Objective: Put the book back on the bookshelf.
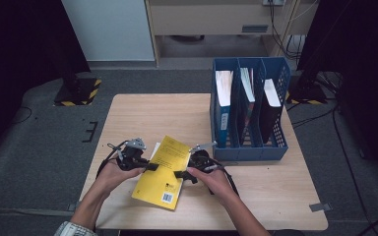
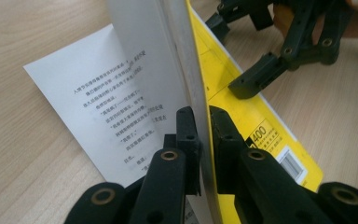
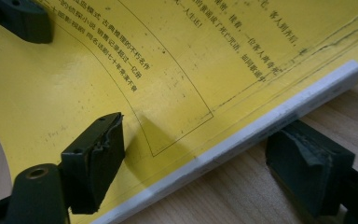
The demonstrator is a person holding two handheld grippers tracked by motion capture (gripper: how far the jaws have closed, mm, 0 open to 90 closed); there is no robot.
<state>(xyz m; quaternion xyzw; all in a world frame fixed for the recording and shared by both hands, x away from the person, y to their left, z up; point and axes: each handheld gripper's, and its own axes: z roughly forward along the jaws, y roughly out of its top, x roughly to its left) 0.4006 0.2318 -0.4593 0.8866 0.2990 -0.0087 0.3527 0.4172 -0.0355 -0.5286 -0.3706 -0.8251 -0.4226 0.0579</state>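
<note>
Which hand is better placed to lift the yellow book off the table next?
Left. The left claw is already clamped on the yellow book at its raised cover edge. The right claw stands open astride the book's other edge, not pressing it, so it would have to close first.

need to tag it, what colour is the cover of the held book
Yellow; the book cover shows best in the right gripper view.

Blue file rack (image 1: 248,147) blocks the right; table (image 1: 138,113) left lies free.
</note>
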